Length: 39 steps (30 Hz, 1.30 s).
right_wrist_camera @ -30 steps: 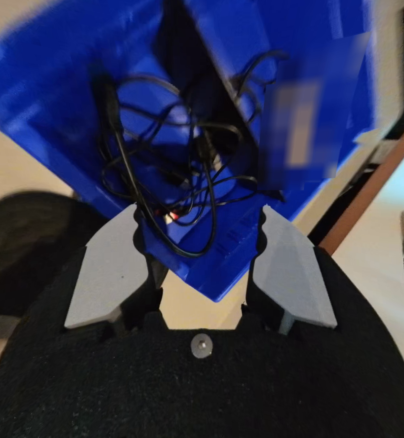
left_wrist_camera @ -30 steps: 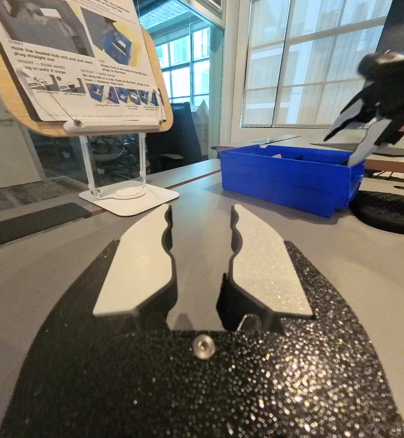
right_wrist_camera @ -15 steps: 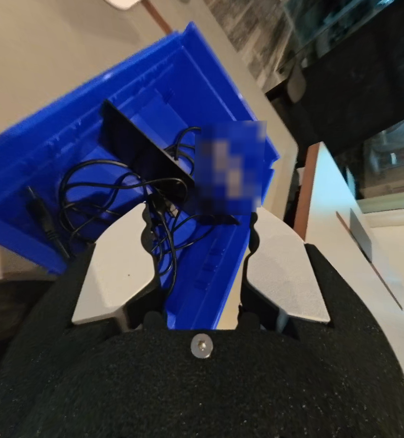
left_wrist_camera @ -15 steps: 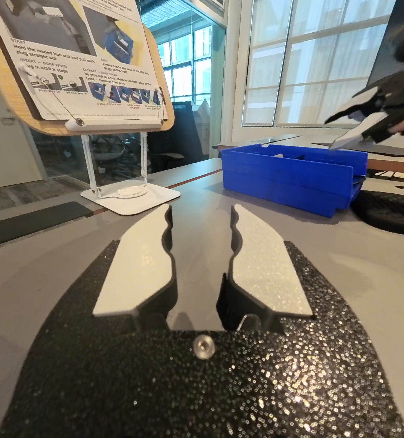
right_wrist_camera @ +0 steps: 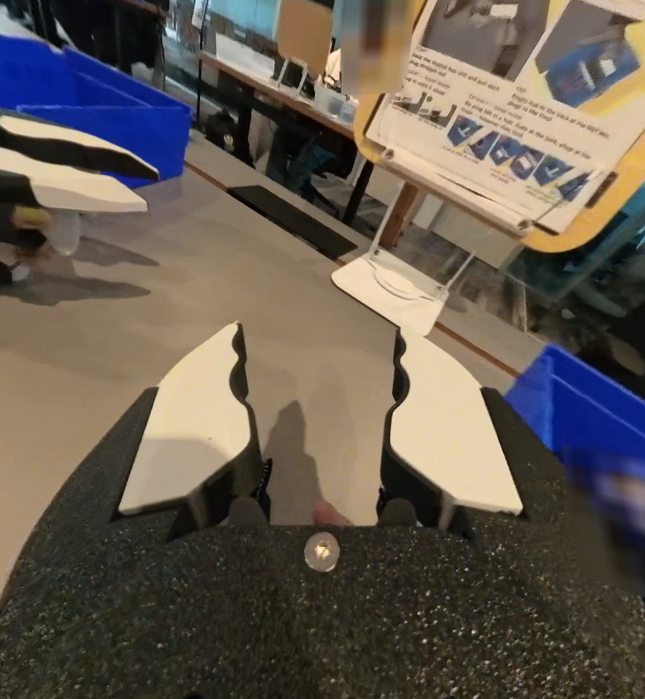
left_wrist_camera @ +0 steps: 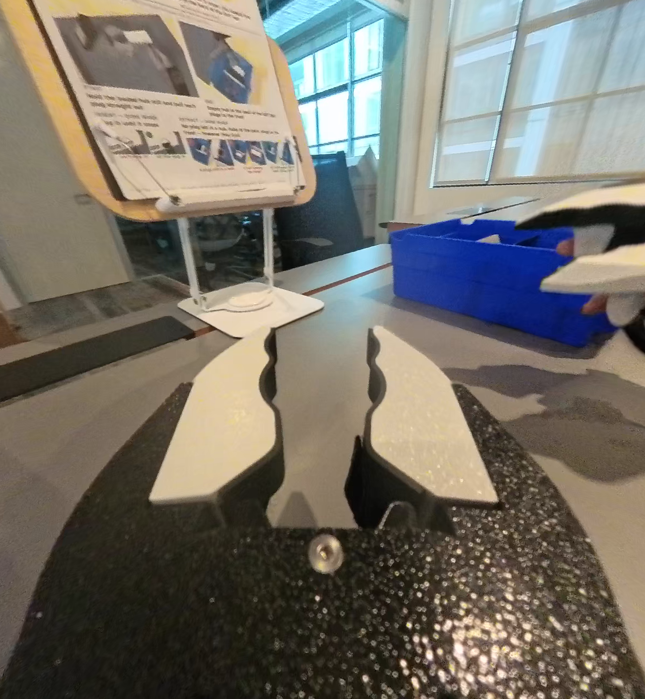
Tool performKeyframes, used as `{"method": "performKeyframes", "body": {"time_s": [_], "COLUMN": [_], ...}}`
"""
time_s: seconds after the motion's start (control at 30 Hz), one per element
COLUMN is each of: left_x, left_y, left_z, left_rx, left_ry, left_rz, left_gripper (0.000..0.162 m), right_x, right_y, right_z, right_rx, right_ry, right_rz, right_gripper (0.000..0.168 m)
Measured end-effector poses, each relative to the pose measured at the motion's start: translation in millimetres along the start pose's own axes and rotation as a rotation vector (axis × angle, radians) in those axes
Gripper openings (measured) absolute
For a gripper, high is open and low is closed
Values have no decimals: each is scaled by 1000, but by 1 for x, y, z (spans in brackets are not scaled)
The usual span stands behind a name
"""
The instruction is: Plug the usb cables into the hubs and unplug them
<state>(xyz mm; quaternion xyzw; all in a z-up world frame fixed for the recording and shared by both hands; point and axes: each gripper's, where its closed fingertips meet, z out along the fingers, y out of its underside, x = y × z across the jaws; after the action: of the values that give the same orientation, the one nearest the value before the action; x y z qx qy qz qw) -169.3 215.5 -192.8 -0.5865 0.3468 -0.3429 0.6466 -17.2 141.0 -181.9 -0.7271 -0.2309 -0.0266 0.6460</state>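
Observation:
No cable or hub shows in either view now. My left gripper (left_wrist_camera: 320,333) is open and empty, low over the grey table (left_wrist_camera: 328,435), pointing at the instruction board stand (left_wrist_camera: 250,302). It also shows at the left of the right wrist view (right_wrist_camera: 148,191), jaws apart. My right gripper (right_wrist_camera: 319,329) is open and empty above the table, also facing the board. In the left wrist view it shows at the right edge (left_wrist_camera: 532,257), in front of a blue bin (left_wrist_camera: 483,287). The bin's inside is hidden from here.
The instruction board (right_wrist_camera: 502,113) stands on a white base (right_wrist_camera: 392,295) at the table's far side. One blue bin (right_wrist_camera: 597,412) sits close on my right gripper's right, another blue bin (right_wrist_camera: 86,94) lies behind the left gripper. A black strip (left_wrist_camera: 75,355) lies at the table's left edge.
My right gripper has swung away from above the blue bin with the black cables and come down beside the left gripper, now facing the board. The left gripper has hardly moved.

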Motion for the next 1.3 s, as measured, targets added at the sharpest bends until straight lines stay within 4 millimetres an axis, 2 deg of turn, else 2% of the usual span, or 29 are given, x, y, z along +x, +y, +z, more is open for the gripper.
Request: {"method": "performKeyframes", "body": {"time_s": [0.07, 0.13, 0.23, 0.37, 0.47, 0.57, 0.67, 0.73, 0.77, 0.83, 0.9, 1.07, 1.2, 1.23, 1.3], "left_x": [-11, -25, -46, -79, -99, -128, -158, -169, -172, -178, -182, -176, -173, -172, -170], "left_y": [-4, -10, -32, -65, -68, -50, -16, -1, 2, 8, 14, 33, 65, 72, 81], "left_z": [-4, -10, -25, -58, -73, -84, -93, -98, -100, -106, -109, -105, -110, -110, -110], "left_rx": [-14, -37, -56, -113, -194, -303, -461, -498, -503, -542, -605, -731, -913, -946, -996], "left_ry": [-78, -169, -318, -605, -697, -740, -760, -765, -774, -801, -812, -767, -755, -741, -710], "left_rz": [26, 91, 299, 618, 658, 535, 334, 219, 185, 172, 193, 143, 65, 69, 129], "left_gripper": [45, 44, 40, 33, 43, 66, 102, 120, 123, 118, 105, 81, 78, 71, 47], "right_x": [-11, -18, -9, -2, 2, 6, 7, 7, 7, 8, 6, 2, 0, 0, 0], "right_y": [6, 8, 14, 13, 10, 14, 13, 10, 9, 7, 4, 4, 6, 6, 7], "right_z": [10, 10, 3, -10, -21, -26, -28, -30, -30, -32, -33, -31, -30, -29, -29], "right_rx": [39, 64, 69, 76, 118, 105, 96, 114, 120, 131, 149, 144, 134, 131, 127], "right_ry": [-14, -47, 4, 45, 82, 119, 130, 126, 125, 122, 110, 94, 86, 86, 88], "right_rz": [71, 118, 85, 105, 122, 89, 67, 77, 83, 92, 103, 100, 95, 94, 94], "right_gripper": [75, 74, 70, 70, 70, 69, 69, 69, 68, 68, 67, 67, 66, 66, 65]}}
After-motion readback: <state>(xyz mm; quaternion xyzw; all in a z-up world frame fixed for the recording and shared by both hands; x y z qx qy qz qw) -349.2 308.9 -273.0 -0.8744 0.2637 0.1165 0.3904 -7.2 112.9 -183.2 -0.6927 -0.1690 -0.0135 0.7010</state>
